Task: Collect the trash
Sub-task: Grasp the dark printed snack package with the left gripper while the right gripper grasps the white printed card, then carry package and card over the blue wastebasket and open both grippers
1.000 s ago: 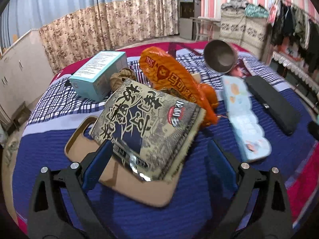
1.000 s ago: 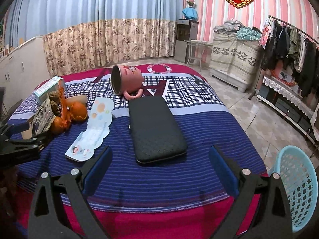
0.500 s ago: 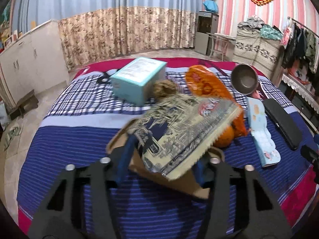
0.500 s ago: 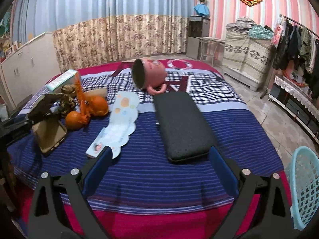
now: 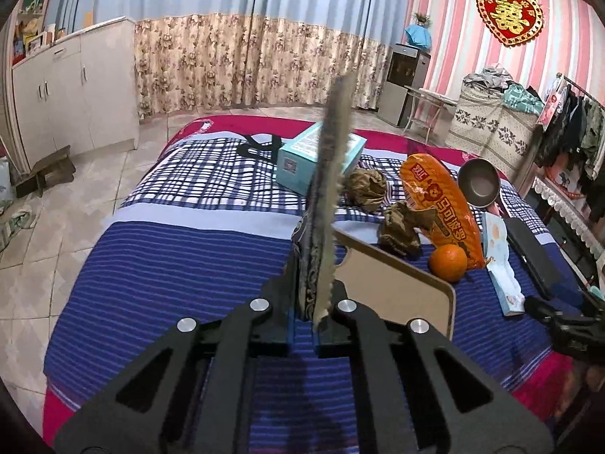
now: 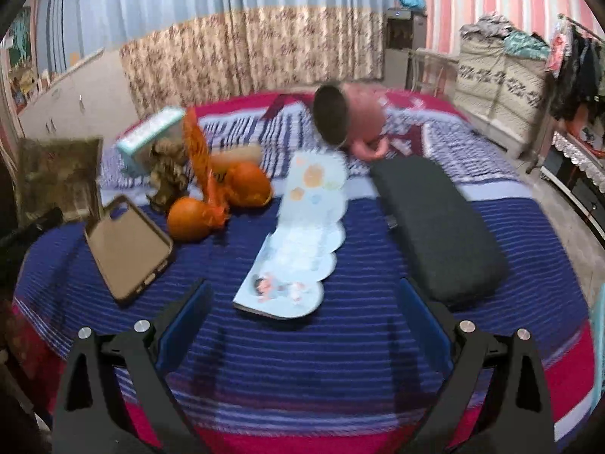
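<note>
L gripper (image 5: 308,314) has just closed its fingers on the snack packet (image 5: 325,204), held edge-on above the bed (image 5: 181,257), over the phone case (image 5: 397,283). R gripper (image 6: 302,325) hovers w/ fingers wide open, empty, near the light-blue booklet (image 6: 298,242).

Right wrist view is motion-blurred: print on the mug (image 6: 357,121) and the teal box (image 6: 151,132) is unreadable. Blue basket (image 6: 599,344) is cut off at that view's right edge. In the left view the snack packet (image 5: 327,204) stands edge-on, face unseen, and hides part of the phone case (image 5: 397,287).
</note>
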The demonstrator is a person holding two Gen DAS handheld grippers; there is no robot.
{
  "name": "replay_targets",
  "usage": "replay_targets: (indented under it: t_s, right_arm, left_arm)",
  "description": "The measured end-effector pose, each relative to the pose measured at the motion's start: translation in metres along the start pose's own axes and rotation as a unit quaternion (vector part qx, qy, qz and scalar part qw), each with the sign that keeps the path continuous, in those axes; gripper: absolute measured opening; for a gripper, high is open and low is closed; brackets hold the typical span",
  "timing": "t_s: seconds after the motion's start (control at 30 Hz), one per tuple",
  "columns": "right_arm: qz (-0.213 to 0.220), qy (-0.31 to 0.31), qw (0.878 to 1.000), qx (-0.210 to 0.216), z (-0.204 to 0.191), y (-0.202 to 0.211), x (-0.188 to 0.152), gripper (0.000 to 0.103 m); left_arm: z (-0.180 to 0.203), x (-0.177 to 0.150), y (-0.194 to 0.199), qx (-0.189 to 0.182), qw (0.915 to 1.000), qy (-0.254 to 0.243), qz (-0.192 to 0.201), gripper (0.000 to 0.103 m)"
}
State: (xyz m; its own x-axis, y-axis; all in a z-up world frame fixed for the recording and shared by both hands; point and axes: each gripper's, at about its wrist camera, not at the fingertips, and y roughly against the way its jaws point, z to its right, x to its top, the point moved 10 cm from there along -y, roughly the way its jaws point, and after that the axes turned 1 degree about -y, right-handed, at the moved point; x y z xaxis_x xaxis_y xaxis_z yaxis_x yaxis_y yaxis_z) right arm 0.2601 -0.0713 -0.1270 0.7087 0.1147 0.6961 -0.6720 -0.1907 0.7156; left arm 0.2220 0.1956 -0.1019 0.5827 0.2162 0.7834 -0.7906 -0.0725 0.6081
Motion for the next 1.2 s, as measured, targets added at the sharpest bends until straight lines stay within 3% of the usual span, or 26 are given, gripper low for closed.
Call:
replay_targets:
  t_s: [0.1, 0.27, 0.47, 0.73, 1.0, 1.2]
  right_arm:
    - [-0.030, 0.008, 1.000, -0.001, -0.007, -0.020, -0.008, 0.089]
    - [-0.032, 0.010, 0.999, 0.020, -0.013, -0.021, -0.005, 0.055]
    - [-0.013, 0.019, 0.999, 0.037, -0.006, 0.000, -0.004, 0.054]
    - [0.047, 0.029, 0.998, 0.016, 0.023, 0.060, 0.006, 0.054]
    - [0.107, -0.009, 0.993, -0.043, 0.103, 0.126, 0.012, 0.054]
    - [0.129, -0.042, 0.985, -0.107, 0.176, 0.168, -0.004, 0.054]
  left_arm:
    - [-0.005, -0.005, 0.000, -0.002, 1.0000, 0.004, -0.007, 0.003]
    - [-0.008, -0.005, 0.005, 0.002, 1.0000, 0.002, -0.002, 0.003]
    - [0.003, 0.001, 0.016, 0.011, 0.9998, -0.005, 0.013, 0.002]
    - [0.034, 0.015, 0.041, -0.008, 0.9989, -0.018, 0.044, 0.002]
    - [0.107, 0.024, 0.055, -0.056, 0.9953, -0.052, 0.059, 0.002]
    - [0.183, 0.029, 0.068, -0.111, 0.9873, -0.086, 0.075, 0.002]
